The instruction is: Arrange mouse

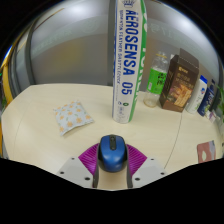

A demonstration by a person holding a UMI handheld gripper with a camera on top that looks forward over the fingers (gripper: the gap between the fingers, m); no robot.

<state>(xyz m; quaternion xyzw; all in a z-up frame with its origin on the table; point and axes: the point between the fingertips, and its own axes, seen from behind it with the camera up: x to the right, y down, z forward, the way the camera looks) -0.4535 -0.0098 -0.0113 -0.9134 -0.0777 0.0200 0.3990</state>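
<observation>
A blue mouse with a dark scroll wheel sits between my fingers, over the pale table. My gripper is shut on it: the magenta pads press against its left and right sides. The mouse's front points away from me, towards a tall tube. I cannot tell whether its underside rests on the table.
A tall white and green shuttlecock tube stands just beyond the mouse. A small patterned cushion lies ahead to the left. A clear plastic bottle, a brown box and blue packs stand at the back right.
</observation>
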